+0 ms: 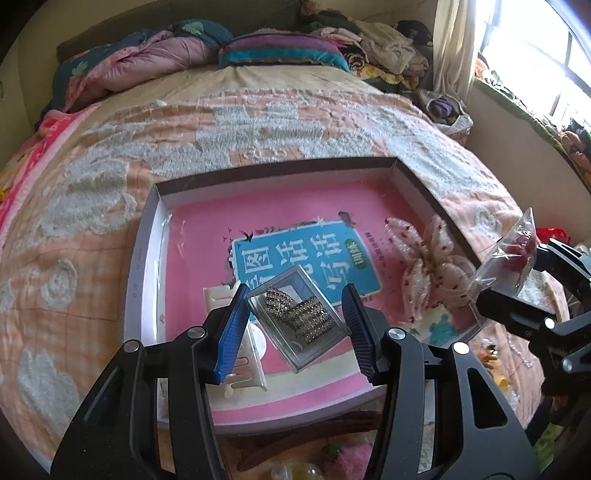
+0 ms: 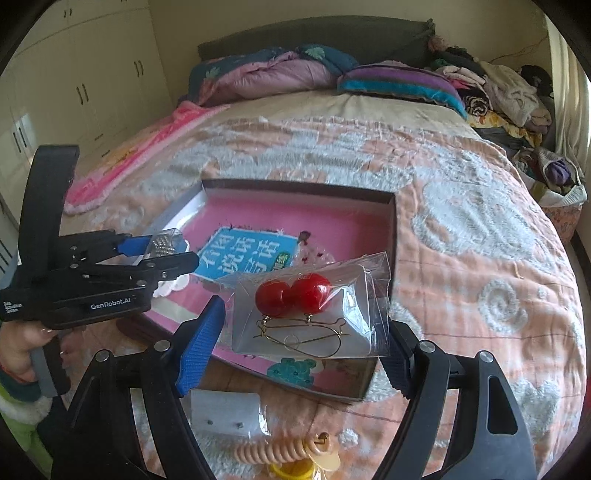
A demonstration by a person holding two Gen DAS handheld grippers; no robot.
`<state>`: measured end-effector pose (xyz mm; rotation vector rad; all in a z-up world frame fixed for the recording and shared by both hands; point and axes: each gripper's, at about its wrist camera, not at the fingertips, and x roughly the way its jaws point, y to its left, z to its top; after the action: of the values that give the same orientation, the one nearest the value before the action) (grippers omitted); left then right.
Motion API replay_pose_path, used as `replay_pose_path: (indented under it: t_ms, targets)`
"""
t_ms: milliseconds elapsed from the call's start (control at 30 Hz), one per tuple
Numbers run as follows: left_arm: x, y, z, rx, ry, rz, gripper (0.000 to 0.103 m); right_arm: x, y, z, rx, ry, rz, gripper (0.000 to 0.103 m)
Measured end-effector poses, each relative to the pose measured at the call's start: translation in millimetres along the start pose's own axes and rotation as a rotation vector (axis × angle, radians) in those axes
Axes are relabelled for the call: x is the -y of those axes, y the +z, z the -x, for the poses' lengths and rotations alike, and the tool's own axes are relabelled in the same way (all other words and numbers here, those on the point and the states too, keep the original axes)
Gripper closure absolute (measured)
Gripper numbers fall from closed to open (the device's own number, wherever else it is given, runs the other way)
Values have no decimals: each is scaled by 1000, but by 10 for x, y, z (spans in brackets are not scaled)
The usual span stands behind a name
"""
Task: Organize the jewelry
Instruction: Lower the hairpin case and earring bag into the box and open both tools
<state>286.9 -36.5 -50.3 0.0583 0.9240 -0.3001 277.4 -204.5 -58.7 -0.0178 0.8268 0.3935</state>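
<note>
Both loads hang over the shallow cardboard box (image 1: 147,236) with its glossy pink floor; I'd lower each level and release close above it. Between the left gripper (image 1: 291,321) fingers, partly closed, sits a hard clear case (image 1: 299,317) of glittery bands. The right gripper (image 2: 303,343), spread wide, clamps a crinkly sachet (image 2: 314,314) of smooth red bead earrings.

Place: a home bedroom.
Evidence: a quilted bed (image 2: 461,229), folded duvets (image 2: 266,74) at the headboard (image 2: 314,33), wardrobe doors (image 2: 81,74), curtained window (image 1: 554,55).
</note>
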Motion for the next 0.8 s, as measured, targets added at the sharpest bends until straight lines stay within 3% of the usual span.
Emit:
replay_pose_path:
  t_ms: [267, 367, 600, 800]
  targets:
    - [-12, -40, -106, -23, 0, 2, 60, -51, -22, -141, -22, -3, 21, 23]
    - [1, -42, -93, -25, 5, 0, 59, -52, -26, -130, -16, -7, 16, 8]
    - [21, -16, 52, 0, 9, 5, 52, -16, -82, 138, 26, -9, -17, 6]
    - [35, -21, 271, 35, 12, 23, 38, 26, -159, 450, 63, -20, -53, 6]
